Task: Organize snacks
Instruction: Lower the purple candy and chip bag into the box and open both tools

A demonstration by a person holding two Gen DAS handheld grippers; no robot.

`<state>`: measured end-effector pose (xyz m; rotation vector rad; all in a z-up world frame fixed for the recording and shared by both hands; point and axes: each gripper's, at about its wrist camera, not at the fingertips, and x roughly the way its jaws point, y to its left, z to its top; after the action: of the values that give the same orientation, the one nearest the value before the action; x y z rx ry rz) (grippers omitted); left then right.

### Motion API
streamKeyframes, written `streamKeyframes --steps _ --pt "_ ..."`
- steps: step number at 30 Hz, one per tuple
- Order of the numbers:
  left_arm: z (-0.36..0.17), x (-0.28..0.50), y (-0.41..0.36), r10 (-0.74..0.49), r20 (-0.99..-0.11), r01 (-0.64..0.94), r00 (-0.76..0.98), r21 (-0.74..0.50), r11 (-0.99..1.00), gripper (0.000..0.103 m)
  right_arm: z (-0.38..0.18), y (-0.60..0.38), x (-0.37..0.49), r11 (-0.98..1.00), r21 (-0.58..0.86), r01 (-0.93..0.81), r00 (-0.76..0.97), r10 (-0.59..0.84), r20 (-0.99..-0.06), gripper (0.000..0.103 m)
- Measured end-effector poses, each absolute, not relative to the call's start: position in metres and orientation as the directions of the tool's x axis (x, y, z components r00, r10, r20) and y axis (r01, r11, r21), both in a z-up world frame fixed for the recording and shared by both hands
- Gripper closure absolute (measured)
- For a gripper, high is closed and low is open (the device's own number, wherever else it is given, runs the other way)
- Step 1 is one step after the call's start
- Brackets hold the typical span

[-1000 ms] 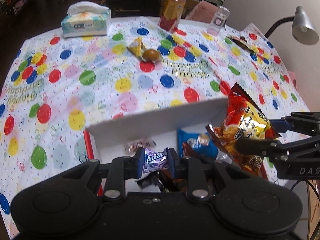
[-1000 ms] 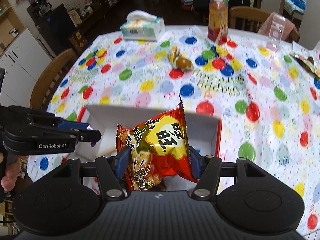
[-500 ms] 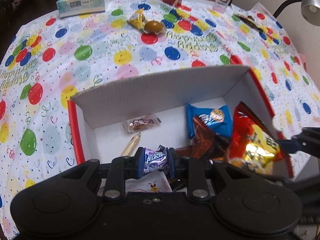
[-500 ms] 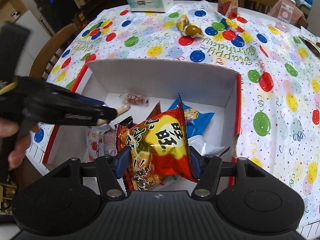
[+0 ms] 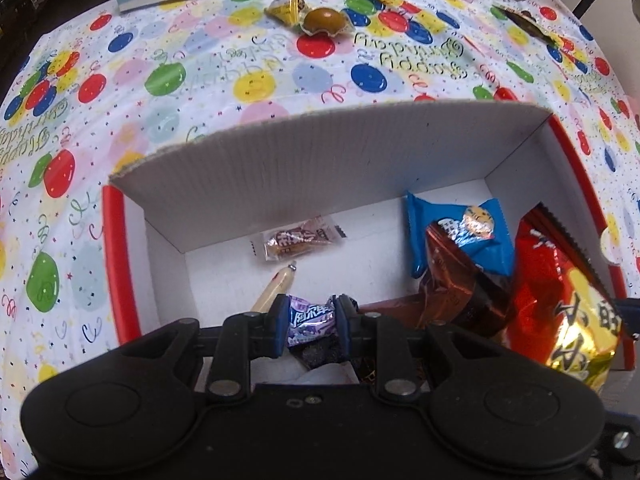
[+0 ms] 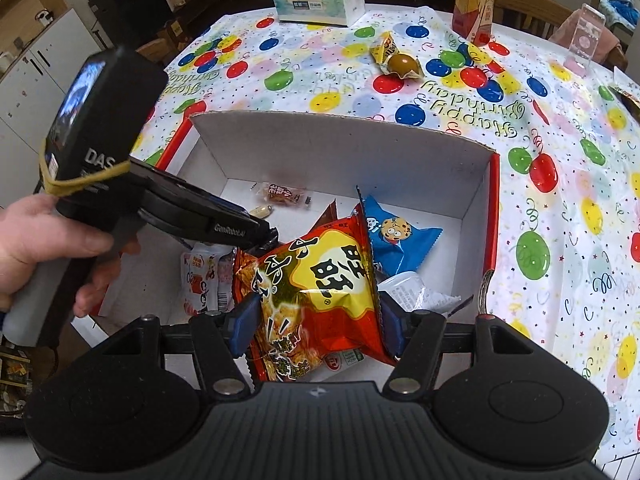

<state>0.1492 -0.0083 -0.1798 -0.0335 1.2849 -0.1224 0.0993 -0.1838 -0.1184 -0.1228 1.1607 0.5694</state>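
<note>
Two grippers held snacks over the box

Left gripper (image 5: 313, 322) fingers clamped a small purple-wrapped candy (image 5: 311, 317) above the white-and-red cardboard box (image 6: 336, 148). Right gripper (image 6: 316, 320) fingers pinched a red-and-yellow foil snack bag (image 6: 316, 280) over the box, near the tabletop's front edge.

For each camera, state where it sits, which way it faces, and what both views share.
Left wrist: sits on the left gripper, looking forward and down into the white box; its own fingers clamp a purple candy.
Right wrist: sits on the right gripper, looking across the box toward the tissue box; shows its fingers around the red snack bag, plus a hand holding the left gripper.
Shared: the box, blue cookie packet, red snack bag, balloon tablecloth.
</note>
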Motion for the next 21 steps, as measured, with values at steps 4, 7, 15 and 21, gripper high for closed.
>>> streamKeyframes --steps 4,7,15,21 --pt "-0.182 0.151 -0.008 -0.113 -0.955 0.065 0.273 -0.099 0.993 0.081 -0.119 -0.186 0.102 0.857 0.202 -0.474 0.274 0.362 -0.891 0.039" --pt "-0.183 0.151 -0.008 -0.114 -0.955 0.067 0.273 -0.099 0.993 0.08 -0.119 -0.188 0.104 0.862 0.204 -0.463 0.277 0.36 -0.891 0.036" --pt "-0.179 0.149 -0.006 -0.137 -0.951 0.059 0.277 -0.126 0.99 0.072 -0.11 -0.197 0.107 0.875 0.198 -0.441 0.317 0.358 -0.878 0.028" --pt "-0.167 0.144 -0.006 -0.168 -0.938 0.059 0.302 -0.157 0.986 0.057 -0.1 -0.202 0.106 0.876 0.196 -0.441 0.335 0.364 -0.869 0.028"
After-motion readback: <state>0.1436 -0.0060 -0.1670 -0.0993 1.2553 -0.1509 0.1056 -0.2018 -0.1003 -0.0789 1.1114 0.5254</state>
